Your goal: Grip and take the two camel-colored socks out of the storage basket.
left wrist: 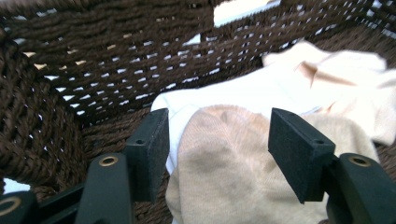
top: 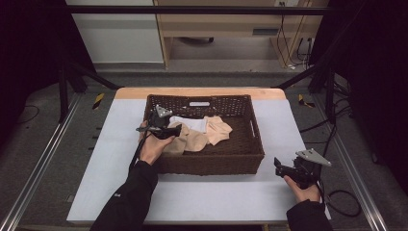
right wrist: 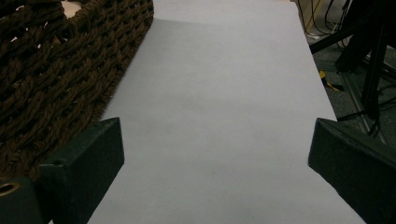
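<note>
Left gripper point(top: 179, 129): I hold it inside the basket, at its left end, low over the clothes.
Left jaws: apart, wide; the tan cloth lies in the gap, and neither pad presses on it.
Tan cloth point(left wrist: 224, 163): on the basket floor, right under my left gripper, overlapping the white cloth.
White cloth point(left wrist: 233, 93): beneath the tan one and behind it, near the far wall.
Cream cloth point(left wrist: 345, 79): beside the white one, toward the middle of the basket, crumpled.
Basket point(top: 211, 163): dark brown wicker, in the middle of the table, a handle slot in its far wall.
Right gripper point(top: 276, 166): I hold it over the table's near right corner, just beside the basket's right front corner, apart from it.
Right jaws: spread wide, with nothing but bare tabletop between them.
Table point(right wrist: 224, 116): pale grey sheet, with the basket's wall at the left of the right gripper view.
</note>
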### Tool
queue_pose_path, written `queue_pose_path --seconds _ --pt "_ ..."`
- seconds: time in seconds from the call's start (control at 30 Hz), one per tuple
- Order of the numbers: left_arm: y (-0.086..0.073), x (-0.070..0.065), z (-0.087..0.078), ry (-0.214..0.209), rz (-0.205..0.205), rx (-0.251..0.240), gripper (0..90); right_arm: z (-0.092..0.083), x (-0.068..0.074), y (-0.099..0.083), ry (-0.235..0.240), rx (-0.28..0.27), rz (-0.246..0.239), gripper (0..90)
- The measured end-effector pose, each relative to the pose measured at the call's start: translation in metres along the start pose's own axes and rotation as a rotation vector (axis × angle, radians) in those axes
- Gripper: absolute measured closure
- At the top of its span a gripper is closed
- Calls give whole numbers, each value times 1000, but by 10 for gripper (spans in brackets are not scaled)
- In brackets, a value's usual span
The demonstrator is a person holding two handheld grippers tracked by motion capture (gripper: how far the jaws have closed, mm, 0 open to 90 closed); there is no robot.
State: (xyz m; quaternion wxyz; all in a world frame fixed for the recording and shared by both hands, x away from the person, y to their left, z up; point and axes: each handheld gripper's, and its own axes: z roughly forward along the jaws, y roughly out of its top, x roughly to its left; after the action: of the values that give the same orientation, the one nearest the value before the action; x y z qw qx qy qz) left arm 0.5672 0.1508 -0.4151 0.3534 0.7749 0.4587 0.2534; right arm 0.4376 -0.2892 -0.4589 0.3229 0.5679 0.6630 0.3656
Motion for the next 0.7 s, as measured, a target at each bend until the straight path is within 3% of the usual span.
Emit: queue_pose_path --seconds 0.37,0.53,0.7 --pt "-4 -5 8 5 28 82 369 0 0 0 -7 3 -3 39" --pt "-5 -7 12 7 62 126 378 1 0 0 -6 7 -5 39" --pt "-6 -6 15 -2 69 162 456 2 1 0 -5 13 -12 41"
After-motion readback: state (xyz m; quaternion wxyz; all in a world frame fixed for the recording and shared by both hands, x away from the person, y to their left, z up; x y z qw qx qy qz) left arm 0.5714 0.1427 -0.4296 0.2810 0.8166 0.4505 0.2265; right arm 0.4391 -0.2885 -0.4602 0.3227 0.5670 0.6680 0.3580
